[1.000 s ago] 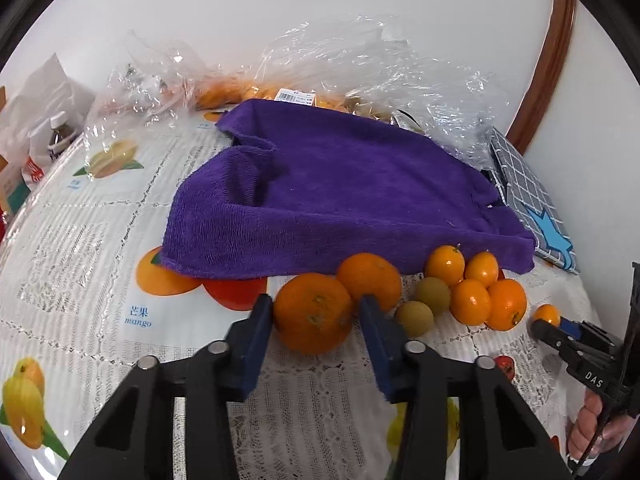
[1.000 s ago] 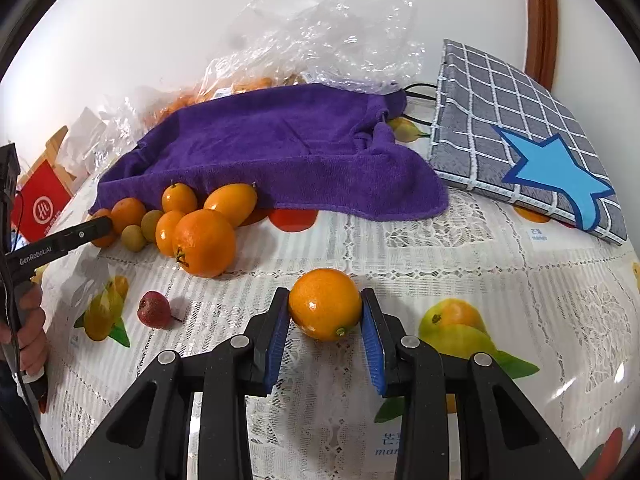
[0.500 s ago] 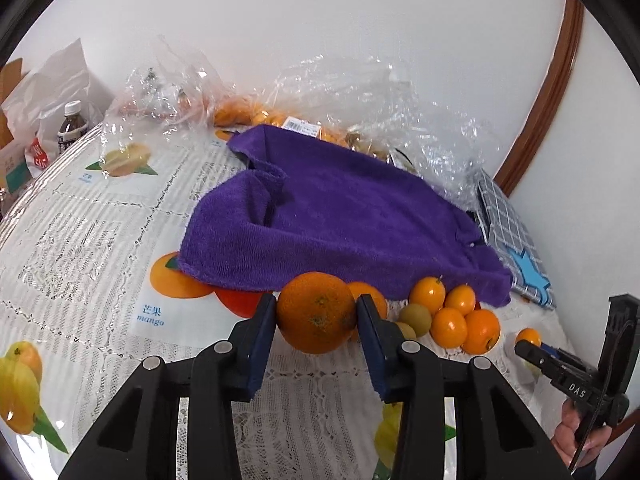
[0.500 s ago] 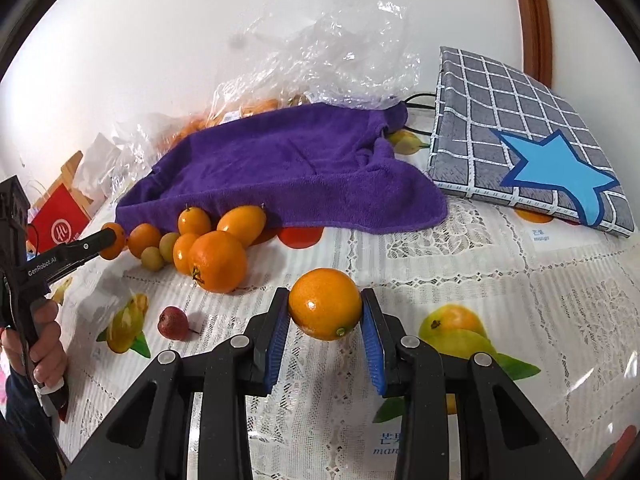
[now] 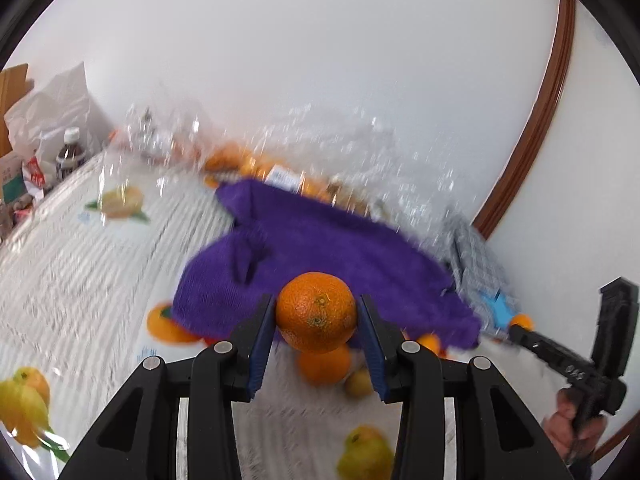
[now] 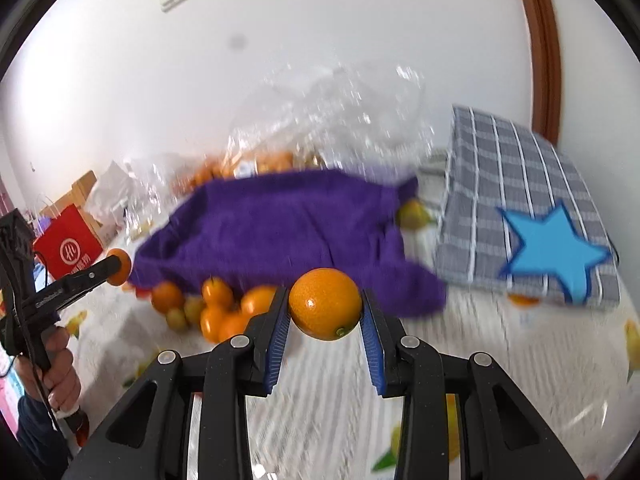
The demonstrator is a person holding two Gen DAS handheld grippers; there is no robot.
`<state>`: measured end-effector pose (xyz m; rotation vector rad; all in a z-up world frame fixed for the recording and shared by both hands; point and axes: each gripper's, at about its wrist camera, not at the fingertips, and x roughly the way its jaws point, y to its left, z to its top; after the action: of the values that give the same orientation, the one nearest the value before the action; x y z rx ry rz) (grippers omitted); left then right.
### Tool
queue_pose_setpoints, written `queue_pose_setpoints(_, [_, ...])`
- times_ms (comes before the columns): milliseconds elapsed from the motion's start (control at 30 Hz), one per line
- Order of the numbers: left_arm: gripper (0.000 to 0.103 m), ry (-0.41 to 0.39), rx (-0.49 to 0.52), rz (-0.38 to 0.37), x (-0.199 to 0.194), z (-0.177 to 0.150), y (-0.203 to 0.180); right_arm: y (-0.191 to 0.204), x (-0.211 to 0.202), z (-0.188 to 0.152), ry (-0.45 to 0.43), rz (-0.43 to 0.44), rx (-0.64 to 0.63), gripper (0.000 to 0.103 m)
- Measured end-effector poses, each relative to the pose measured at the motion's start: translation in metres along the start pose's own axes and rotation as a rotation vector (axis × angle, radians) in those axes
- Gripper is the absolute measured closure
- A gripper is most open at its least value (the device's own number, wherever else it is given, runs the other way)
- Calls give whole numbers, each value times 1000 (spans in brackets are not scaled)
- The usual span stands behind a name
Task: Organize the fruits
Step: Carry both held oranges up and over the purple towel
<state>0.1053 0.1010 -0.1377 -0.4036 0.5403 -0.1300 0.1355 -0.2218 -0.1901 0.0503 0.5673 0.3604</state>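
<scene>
My left gripper (image 5: 316,320) is shut on a large orange (image 5: 316,312) and holds it above the table, in front of the purple towel (image 5: 332,252). My right gripper (image 6: 325,312) is shut on a smaller orange (image 6: 325,303), also lifted. A pile of small oranges and green fruits (image 6: 208,308) lies by the towel's near edge; part of it shows under the left gripper (image 5: 324,364). The right gripper shows at the right of the left wrist view (image 5: 520,324), the left gripper at the left of the right wrist view (image 6: 118,266). Both views are blurred.
A clear plastic bag with more oranges (image 5: 256,164) lies behind the towel. A grey checked cushion with a blue star (image 6: 532,216) sits at the right. A bottle (image 5: 70,156), white bags and a red bag (image 6: 68,248) stand at the far left. The tablecloth (image 5: 80,264) has printed fruit.
Both grippers have risen from the table, each carrying its orange. The left one closed on the large orange and lifted it off the pile; both views now tilt upward.
</scene>
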Motion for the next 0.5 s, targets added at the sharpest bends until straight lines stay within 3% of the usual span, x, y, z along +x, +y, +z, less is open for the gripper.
queue_pose_setpoints(100, [64, -21, 20, -8, 0, 27, -10, 5, 5, 24, -25, 4, -20, 68])
queue_pose_setpoints(267, [64, -36, 75, 39, 27, 69, -26, 15, 20, 67, -81, -2, -43, 68])
queue_pose_setpoints(500, [64, -14, 57, 75, 82, 89, -20, 29, 60, 107, -67, 17, -51, 68])
